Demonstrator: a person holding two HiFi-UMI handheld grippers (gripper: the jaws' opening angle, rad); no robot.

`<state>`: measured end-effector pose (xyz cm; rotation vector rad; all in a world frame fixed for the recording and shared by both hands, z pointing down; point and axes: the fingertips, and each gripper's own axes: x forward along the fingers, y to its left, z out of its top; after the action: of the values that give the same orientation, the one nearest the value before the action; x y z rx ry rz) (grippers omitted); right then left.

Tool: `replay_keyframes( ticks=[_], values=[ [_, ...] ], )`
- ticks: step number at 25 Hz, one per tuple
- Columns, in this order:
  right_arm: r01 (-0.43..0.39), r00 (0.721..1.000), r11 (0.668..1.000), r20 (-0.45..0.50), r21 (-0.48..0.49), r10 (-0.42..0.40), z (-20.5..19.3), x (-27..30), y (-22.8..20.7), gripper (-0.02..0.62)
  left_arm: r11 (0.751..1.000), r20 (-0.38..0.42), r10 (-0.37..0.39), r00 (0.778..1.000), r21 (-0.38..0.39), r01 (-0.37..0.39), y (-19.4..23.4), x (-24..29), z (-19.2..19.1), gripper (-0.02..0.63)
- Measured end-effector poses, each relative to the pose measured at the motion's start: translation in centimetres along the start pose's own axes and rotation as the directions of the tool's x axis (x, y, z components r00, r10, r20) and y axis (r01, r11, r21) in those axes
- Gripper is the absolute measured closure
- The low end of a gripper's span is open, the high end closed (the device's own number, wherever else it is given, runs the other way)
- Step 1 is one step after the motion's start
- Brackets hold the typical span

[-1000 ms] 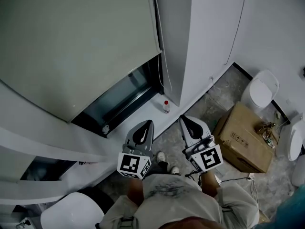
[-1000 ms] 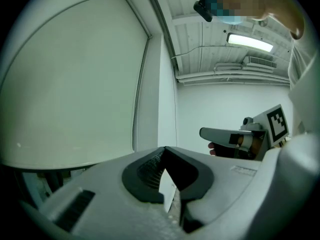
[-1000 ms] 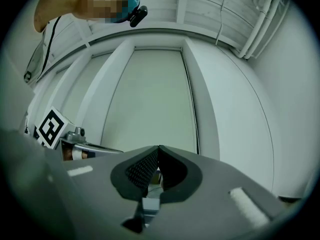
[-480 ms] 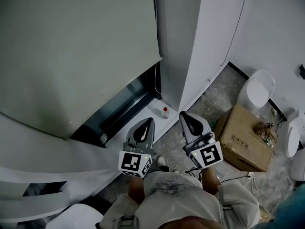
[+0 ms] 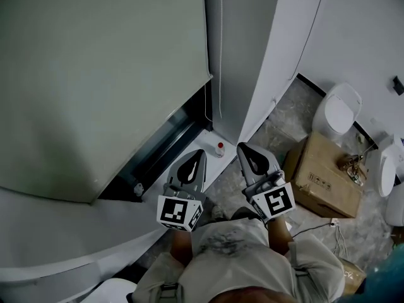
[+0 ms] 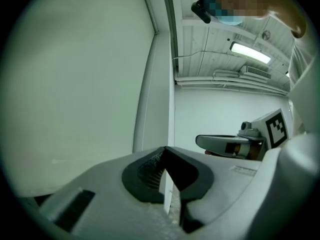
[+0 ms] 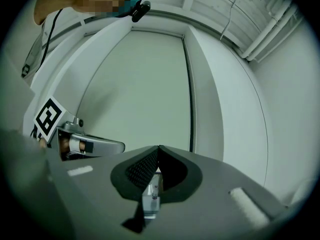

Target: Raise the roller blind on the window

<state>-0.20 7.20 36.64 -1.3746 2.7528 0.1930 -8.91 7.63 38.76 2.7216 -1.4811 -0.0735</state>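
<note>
Both tongs, the grey left gripper and the grey right gripper, are closed on nothing and held low. Since a second ago the person has come nearer the window, yet the pale grey-green fabric roller blind hangs equally low: nothing is raised. Its thin hanging cord at the right edge is well apart from both. A small red-capped bottle stands on the white sill below it; a brown cardboard box lies to the right.

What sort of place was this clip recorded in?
Probably a plain indoor room, perhaps an office or storeroom. It has a window with a mostly lowered roller blind, a cardboard box on a stone-patterned floor, and a ceiling strip light.
</note>
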Motion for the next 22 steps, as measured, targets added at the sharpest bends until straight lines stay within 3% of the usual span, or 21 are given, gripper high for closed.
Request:
replay_keyframes(
  ticks=[11,22],
  values=[
    [-0.004,0.999,1.0,-0.043,0.03,0.006,-2.7,4.7,-4.5,0.584,1.0,-0.017,-0.001,1.0,0.004,0.001,2.8,6.2,-0.5,0.6],
    [-0.092,0.995,0.996,0.046,0.009,0.092,-0.9,8.5,-10.1,0.584,0.997,-0.001,0.083,0.997,0.004,-0.083,3.4,12.6,0.6,0.6]
  ],
)
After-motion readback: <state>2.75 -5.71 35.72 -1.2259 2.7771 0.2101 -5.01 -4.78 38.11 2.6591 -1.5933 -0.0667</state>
